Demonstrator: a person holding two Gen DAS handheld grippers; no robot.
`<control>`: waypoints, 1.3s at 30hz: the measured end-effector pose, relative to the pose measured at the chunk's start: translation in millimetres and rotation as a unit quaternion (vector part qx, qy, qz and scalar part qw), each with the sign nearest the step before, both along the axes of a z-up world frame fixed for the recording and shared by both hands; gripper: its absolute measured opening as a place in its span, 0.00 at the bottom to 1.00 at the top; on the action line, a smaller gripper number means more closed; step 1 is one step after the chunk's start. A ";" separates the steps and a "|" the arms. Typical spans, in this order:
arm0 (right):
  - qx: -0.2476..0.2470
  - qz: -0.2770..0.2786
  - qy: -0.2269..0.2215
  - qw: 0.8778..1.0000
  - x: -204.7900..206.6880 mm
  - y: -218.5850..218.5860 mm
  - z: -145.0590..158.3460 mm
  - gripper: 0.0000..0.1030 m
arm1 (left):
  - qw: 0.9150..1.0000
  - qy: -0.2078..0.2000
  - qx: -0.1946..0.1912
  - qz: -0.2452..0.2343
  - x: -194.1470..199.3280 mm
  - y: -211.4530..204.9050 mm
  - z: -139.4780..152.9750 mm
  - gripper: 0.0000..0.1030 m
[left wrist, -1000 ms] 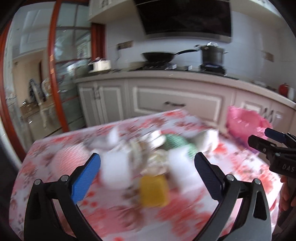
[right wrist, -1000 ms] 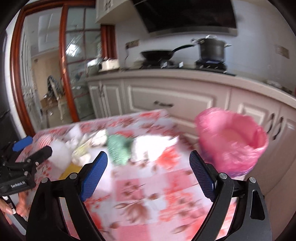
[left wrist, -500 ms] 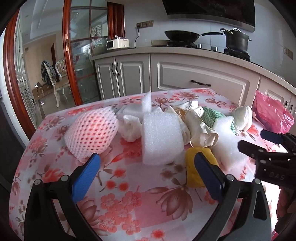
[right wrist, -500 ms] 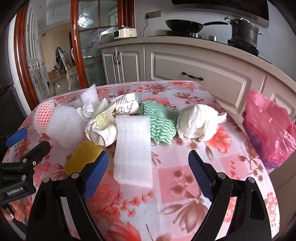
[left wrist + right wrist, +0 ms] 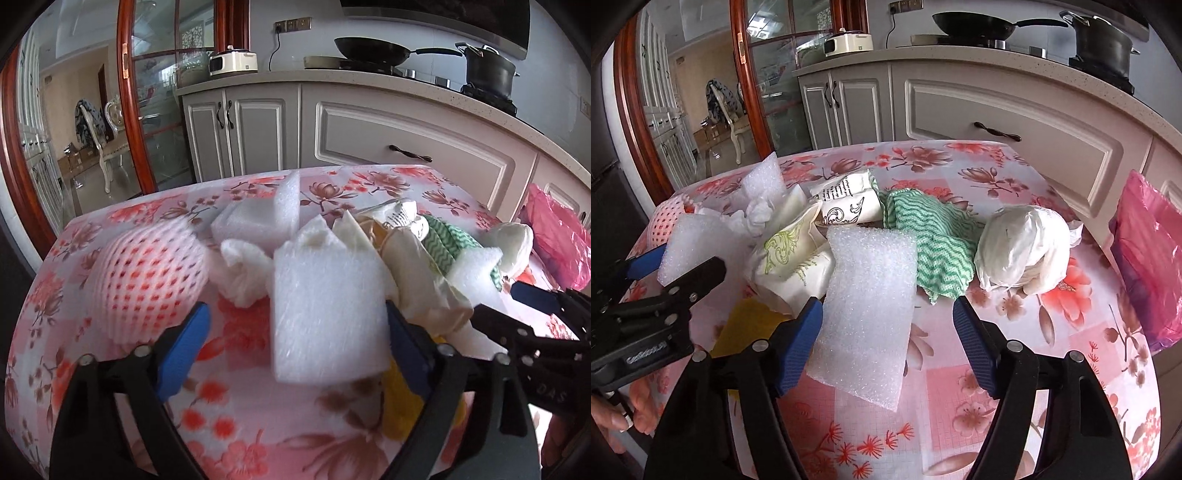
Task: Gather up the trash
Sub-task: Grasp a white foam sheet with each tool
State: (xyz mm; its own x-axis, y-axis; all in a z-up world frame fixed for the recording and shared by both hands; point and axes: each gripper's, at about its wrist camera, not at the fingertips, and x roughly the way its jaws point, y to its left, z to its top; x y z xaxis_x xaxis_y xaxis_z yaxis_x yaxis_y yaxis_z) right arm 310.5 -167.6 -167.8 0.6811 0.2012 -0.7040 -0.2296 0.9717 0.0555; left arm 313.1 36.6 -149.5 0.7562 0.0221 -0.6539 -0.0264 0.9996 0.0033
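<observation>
Since a second ago you have brought both grippers down and in on the trash heap, and in the left wrist view your left gripper is closing around the white foam block on the flowered tablecloth; its right pad touches the block, the left pad stands clear. In the right wrist view your right gripper is closing around the foam sheet, its left pad at the sheet's edge, with the pink bag at the table's right.
</observation>
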 end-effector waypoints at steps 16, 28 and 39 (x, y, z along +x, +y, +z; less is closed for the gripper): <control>-0.015 -0.005 0.016 1.000 -0.4 9.7 -8.0 0.49 | 1.000 -0.022 -0.012 -0.016 -24.9 9.7 9.8 0.49; 0.016 -0.016 -0.055 0.998 -57.2 -23.2 35.9 0.49 | 0.996 -0.072 -0.009 -0.043 -68.8 -22.4 38.6 0.49; 0.031 -0.049 -0.146 0.988 -114.1 -73.0 84.0 0.49 | 0.985 -0.140 -0.001 -0.096 -108.4 -82.7 70.3 0.49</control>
State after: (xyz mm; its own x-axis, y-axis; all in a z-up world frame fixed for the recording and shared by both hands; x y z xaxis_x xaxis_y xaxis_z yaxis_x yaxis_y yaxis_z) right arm 196.4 -240.6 -83.8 0.8712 0.1611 -0.4637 -0.1504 0.9868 0.0602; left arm 204.7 -46.1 -79.2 0.8973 -0.1399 -0.4186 0.1631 0.9864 0.0200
